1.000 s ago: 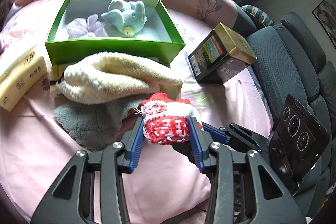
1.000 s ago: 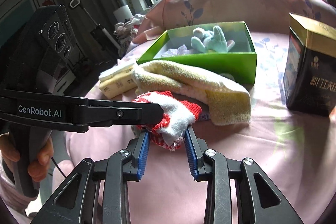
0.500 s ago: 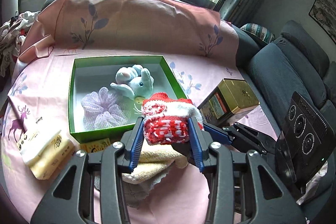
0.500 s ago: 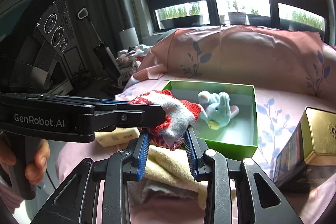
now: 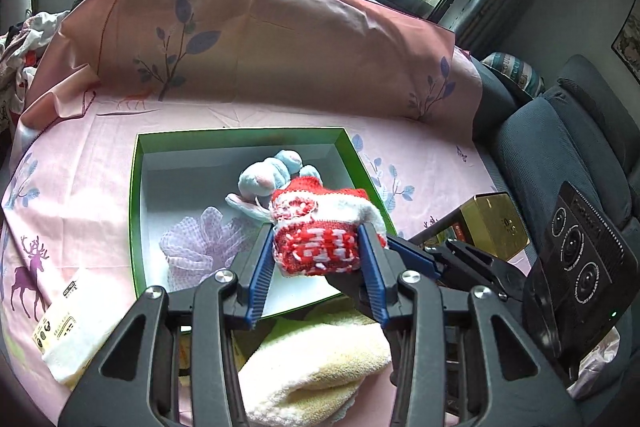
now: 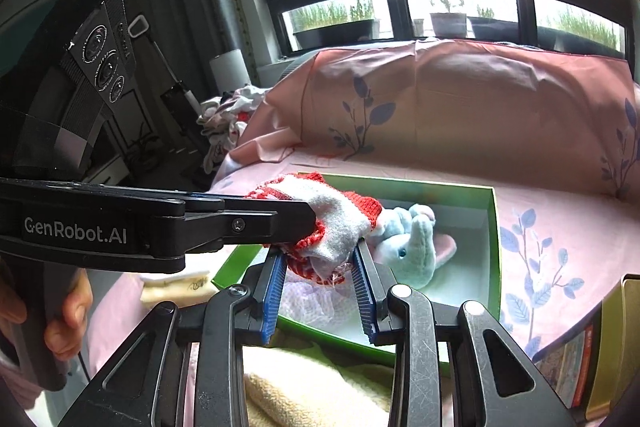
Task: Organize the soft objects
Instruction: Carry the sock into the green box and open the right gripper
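Left wrist: 2 claws (image 5: 316,259), 1 sock (image 5: 318,241)

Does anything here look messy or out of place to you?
Mostly the cream towel: it lies loosely bunched against the green box's near wall instead of inside it. The red-and-white knitted piece is also crumpled, pinched between both grippers above the box. Nothing looks spilled or damaged.

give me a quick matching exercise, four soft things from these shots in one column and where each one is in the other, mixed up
Things:
1. red and white knitted sock
2. pale blue plush elephant
3. lilac mesh bath pouf
4. cream fluffy towel

Places:
A. on the pink sheet in front of the green box
B. clamped between both tools
C. in the box, near corner
D. in the box, further back

Pairs: 1-B, 2-D, 3-C, 4-A
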A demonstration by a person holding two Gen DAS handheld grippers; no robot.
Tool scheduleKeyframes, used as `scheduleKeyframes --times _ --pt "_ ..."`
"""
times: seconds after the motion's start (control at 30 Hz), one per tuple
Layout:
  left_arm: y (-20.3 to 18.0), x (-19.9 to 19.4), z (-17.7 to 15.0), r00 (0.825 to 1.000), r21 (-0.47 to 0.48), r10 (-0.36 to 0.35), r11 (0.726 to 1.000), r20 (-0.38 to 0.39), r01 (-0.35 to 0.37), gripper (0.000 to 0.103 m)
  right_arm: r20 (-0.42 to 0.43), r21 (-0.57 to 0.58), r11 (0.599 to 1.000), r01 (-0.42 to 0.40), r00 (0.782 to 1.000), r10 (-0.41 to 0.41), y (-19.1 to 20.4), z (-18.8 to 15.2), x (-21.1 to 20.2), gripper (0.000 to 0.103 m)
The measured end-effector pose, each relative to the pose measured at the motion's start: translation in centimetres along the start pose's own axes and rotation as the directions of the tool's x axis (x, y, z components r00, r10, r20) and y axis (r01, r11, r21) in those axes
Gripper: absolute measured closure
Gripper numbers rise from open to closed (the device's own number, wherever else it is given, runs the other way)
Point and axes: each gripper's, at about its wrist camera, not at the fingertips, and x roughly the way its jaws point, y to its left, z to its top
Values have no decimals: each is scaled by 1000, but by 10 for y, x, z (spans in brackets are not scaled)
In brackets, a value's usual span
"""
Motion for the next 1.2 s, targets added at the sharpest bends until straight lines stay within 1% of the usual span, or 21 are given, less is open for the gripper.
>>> scheduleKeyframes --times 0.2,0.47,0.93,1.03,1.07,1.1,1.2 --pt "14 29 6 999 -26 8 1000 -34 -8 63 -50 16 1000 22 999 -21 -13 0 27 69" --pt "26 56 4 997 -42 27 999 -75 -31 63 -114 32 999 35 993 -31 -24 -8 52 69" --pt "36 74 3 992 -69 43 996 -122 -52 62 -191 41 997 66 980 -57 -30 -13 73 69" --pt "37 74 2 991 -80 45 995 -127 -55 55 -199 32 995 91 976 -82 -30 -12 75 68" --pt "37 74 3 990 -79 56 995 -127 -66 46 -200 28 994 103 975 -95 -29 -12 74 64" --pt "37 72 2 990 -76 66 994 -125 -76 35 -198 25 994 109 975 -102 -29 -12 73 63" --pt "36 65 1 990 -68 86 993 -115 -94 25 -189 31 993 116 976 -108 -29 -11 67 61"
